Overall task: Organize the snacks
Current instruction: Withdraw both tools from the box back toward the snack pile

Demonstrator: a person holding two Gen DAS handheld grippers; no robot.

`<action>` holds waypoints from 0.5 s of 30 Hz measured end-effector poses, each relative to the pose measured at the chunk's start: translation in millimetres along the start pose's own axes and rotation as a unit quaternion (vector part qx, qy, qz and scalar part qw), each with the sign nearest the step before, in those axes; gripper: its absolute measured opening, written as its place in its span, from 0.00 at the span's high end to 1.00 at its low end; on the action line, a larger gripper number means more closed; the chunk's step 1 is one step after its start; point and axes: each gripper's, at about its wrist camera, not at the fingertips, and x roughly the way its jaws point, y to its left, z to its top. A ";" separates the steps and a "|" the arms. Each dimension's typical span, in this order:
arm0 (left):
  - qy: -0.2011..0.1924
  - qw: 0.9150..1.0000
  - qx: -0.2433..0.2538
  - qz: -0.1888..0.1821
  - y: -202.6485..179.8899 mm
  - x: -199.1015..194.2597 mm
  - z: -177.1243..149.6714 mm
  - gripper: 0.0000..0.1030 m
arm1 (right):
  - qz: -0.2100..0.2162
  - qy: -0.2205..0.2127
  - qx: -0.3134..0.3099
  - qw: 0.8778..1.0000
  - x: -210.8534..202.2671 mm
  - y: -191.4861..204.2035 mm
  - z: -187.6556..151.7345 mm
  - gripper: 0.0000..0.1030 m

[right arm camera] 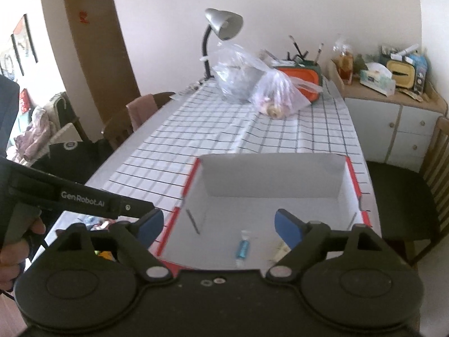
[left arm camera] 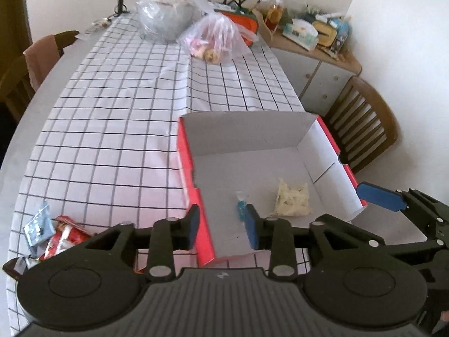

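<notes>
1. Snack packets (left arm camera: 53, 234) – loose heap, red/white & silver-blue wrappers, on checked cloth (left arm camera: 112, 129) at your near left, outside the box, just beside its left wall.
2. Your left gripper (left arm camera: 223, 226) – jaws partly apart, nothing btwn them; left pad sits over the box's red left wall, right pad over box floor next to the blue item.
3. Box (left arm camera: 322, 140) – shallow carton, red outside, white inside, open top, on cloth near table's right edge.
4. Blue tube-shaped snack (left arm camera: 241, 205) – lying on box floor, near front, approx centre.
5. Pale crinkled packet (left arm camera: 293, 200) – on box floor, right of blue one, apart from it, near right wall.
6. Your right gripper (right arm camera: 220, 226) – jaws wide apart, empty; hangs over box front, blue snack (right arm camera: 242, 248) visible below btwn pads, not touched.
7. Far end of table: two clear plastic bags (left arm camera: 216, 39), grey desk lamp (right arm camera: 223, 24).
8. Wooden chair (left arm camera: 362, 123) – right of table.
</notes>
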 end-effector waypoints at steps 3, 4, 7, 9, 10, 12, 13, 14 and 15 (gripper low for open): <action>-0.024 1.000 -0.005 -0.001 14.9 -16.9 -8.4 0.36 | 0.003 -0.008 -0.013 1.000 -5.4 17.0 -2.3 0.14; -0.029 1.000 -0.006 0.000 20.6 -22.8 -11.5 0.36 | 0.004 -0.010 -0.017 1.000 -6.5 22.5 -3.0 0.13; -0.039 0.999 -0.007 0.003 34.7 -36.8 -18.6 0.36 | 0.009 -0.017 -0.026 0.999 -10.5 40.0 -7.7 0.04; -0.047 0.999 -0.001 0.011 43.0 -45.3 -24.4 0.35 | 0.013 -0.022 -0.035 0.999 -11.8 52.0 -11.4 0.01; -0.051 0.999 0.002 0.014 48.5 -50.0 -28.1 0.35 | 0.017 -0.022 -0.038 0.999 -12.0 57.0 -13.6 0.01; -0.058 0.998 0.006 0.020 58.8 -58.0 -34.8 0.29 | 0.021 -0.021 -0.044 0.999 -10.2 68.1 -16.8 0.01; -0.062 0.998 0.006 0.021 65.4 -62.2 -38.4 0.28 | 0.022 -0.020 -0.048 0.998 -8.7 73.9 -18.7 0.01; -0.065 0.998 0.006 0.023 72.7 -66.1 -42.1 0.26 | 0.023 -0.019 -0.051 0.998 -7.4 79.0 -20.6 0.01; -0.066 0.998 0.004 0.025 79.2 -69.0 -45.5 0.24 | 0.025 -0.018 -0.053 0.998 -5.9 84.7 -23.3 0.00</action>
